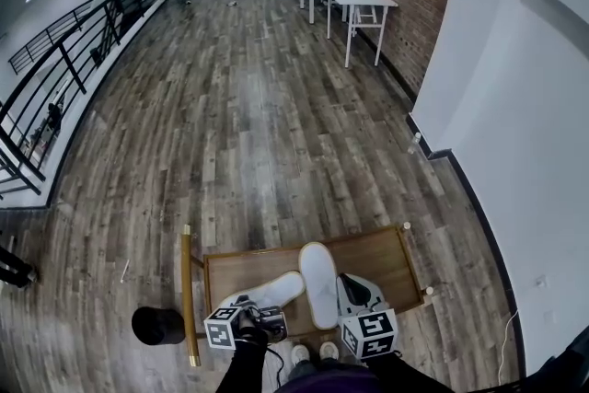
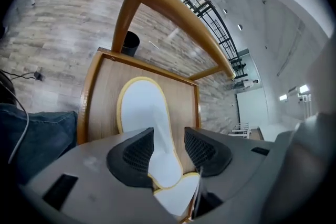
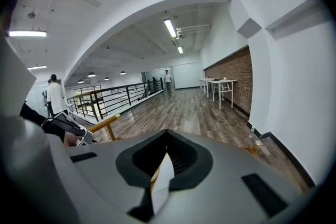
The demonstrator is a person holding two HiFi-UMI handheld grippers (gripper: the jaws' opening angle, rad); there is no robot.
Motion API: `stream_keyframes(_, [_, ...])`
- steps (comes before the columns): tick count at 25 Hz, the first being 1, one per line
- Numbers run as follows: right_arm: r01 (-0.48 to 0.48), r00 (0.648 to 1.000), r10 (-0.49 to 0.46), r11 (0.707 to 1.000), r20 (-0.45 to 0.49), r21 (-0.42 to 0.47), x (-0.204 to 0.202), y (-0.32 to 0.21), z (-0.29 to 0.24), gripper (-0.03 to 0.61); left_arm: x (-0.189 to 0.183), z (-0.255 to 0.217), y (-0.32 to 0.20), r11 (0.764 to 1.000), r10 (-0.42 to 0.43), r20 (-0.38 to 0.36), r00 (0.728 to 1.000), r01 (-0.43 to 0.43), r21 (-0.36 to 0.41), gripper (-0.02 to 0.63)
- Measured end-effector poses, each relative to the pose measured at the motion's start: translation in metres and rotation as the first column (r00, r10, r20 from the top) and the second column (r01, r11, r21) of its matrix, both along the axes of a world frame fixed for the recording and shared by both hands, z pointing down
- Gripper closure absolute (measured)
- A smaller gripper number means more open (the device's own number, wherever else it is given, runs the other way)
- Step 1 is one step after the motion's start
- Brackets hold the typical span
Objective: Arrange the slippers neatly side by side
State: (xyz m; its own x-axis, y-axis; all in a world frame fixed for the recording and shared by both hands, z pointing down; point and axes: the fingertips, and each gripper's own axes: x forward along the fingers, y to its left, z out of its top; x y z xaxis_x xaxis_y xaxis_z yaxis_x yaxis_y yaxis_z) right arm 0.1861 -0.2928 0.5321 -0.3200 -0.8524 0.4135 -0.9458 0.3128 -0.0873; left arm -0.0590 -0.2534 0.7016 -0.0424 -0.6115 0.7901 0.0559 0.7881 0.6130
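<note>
- While the left gripper [image 2: 169, 136] stands with jaws wide, the angled slipper [image 2: 139, 107] lies loose between the pads, pressed by neither. Closing from here risks pinching only the thin yellow-trimmed edge, which would likely fold or slide out.
- Jaws of the right gripper [image 3: 167, 144] are closed on a thin white flap with a yellow edge, judged to be the rim of the straight slipper [image 1: 319, 281]. The bite is narrow (soft material, by the look). A quick pull could free it or let the slipper swing.
- Both slippers sit on the chair seat [image 1: 386, 258], lower centre of the head view. The angled one runs from lower left up toward the straight one, ends close or touching (cannot tell which). Turning one may shove the other out of line.
- Grippers hang near each other at the bottom edge of the frame. Crowding could knock one against the other.
- The straight slipper's lower end lies near the seat's lower edge. An overshoot toward the bottom of the frame would drop it to the floor.
- At left the backrest rail [image 1: 187, 290] limits any wide swing of the left gripper. The black bin [image 1: 158, 325] sits beyond it, well apart from the slippers.
</note>
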Motion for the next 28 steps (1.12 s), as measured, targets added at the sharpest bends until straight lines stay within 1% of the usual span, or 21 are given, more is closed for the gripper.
stream_keyframes(9, [-0.027,1.000,0.027,1.000,-0.014,-0.015,0.008,-0.005,0.004,0.580,0.007,0.018,-0.016,0.997,0.038,-0.038,0.999,-0.041,-0.071,0.457])
stream_keyframes(13, [-0.033,0.999,0.033,0.999,-0.021,-0.023,0.009,-0.007,0.006,0.580,0.008,0.026,-0.022,0.993,0.062,-0.038,0.997,-0.065,-0.093,0.457])
stream_keyframes(18, [-0.044,0.999,0.043,0.999,-0.032,-0.029,0.016,-0.007,0.010,0.580,0.009,0.036,-0.023,0.989,0.071,-0.041,0.997,-0.076,-0.127,0.458])
stream_keyframes(21, [-0.047,0.998,0.046,0.998,-0.038,-0.033,0.016,-0.008,0.010,0.580,0.009,0.041,-0.020,0.985,0.070,-0.065,0.995,-0.079,-0.154,0.459])
stream_keyframes(28, [-0.052,0.998,0.050,0.998,-0.047,-0.035,0.017,-0.009,0.009,0.580,0.009,0.048,-0.019,0.986,0.067,-0.095,0.993,-0.081,-0.147,0.460])
